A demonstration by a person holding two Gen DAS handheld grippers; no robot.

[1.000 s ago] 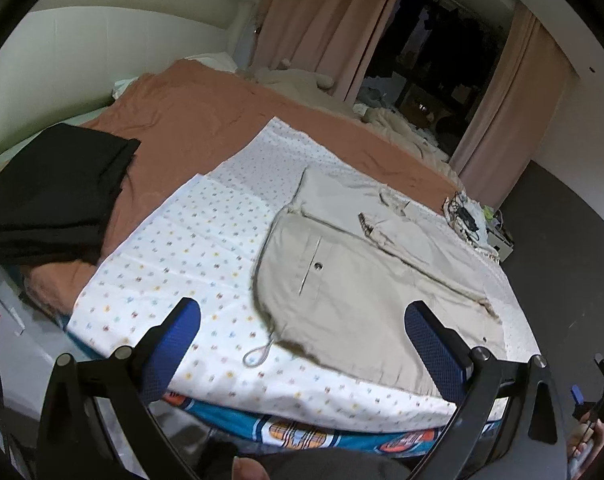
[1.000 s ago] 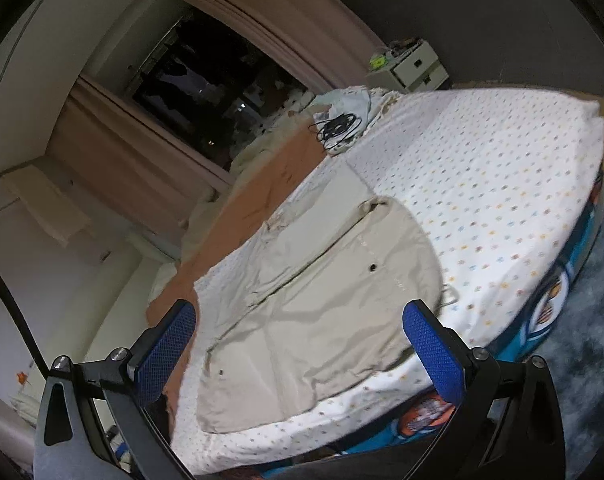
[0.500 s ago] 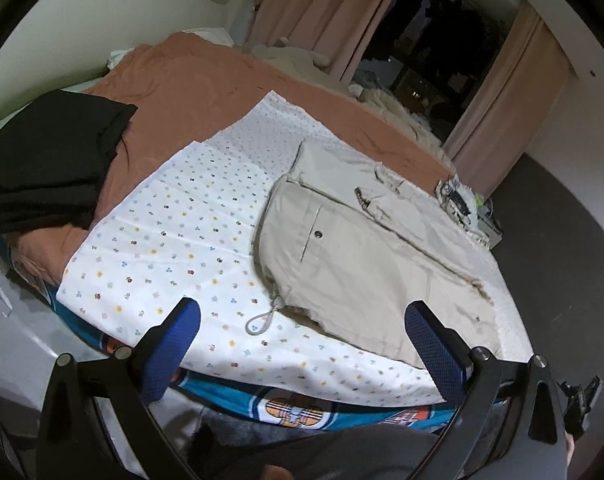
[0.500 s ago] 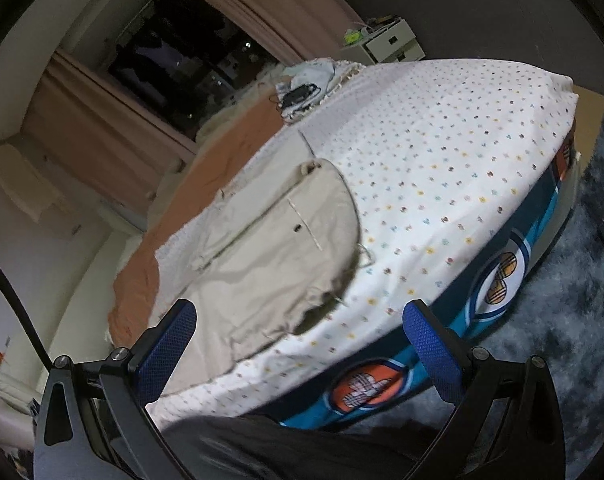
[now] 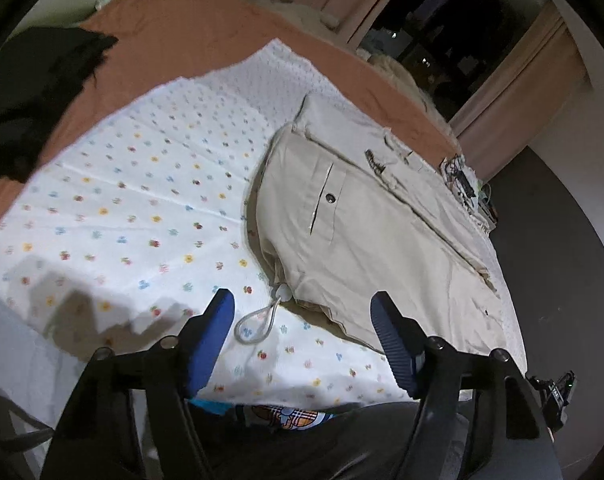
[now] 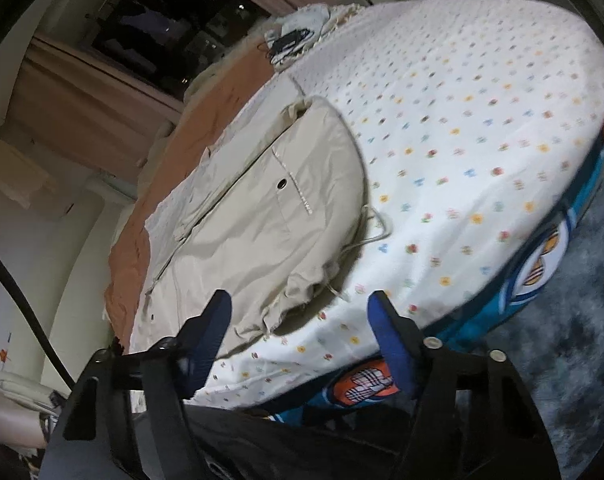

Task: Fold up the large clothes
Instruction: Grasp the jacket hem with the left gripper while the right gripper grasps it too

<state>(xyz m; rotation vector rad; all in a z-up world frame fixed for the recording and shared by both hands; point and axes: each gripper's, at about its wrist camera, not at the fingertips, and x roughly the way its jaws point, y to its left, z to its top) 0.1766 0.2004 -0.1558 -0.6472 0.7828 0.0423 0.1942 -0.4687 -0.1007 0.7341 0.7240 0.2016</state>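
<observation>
A white dotted sheet covers the bed, and the beige trousers lie flat across it, their drawstring looped near the front edge. The left gripper and right gripper hover above that edge, both wide open and empty.

There is one big beige cloth jacket with one white looped cord. There is one white sheet with colored dots, one brown blanket, one black folded cloth, and two blue-tipped grippers.
</observation>
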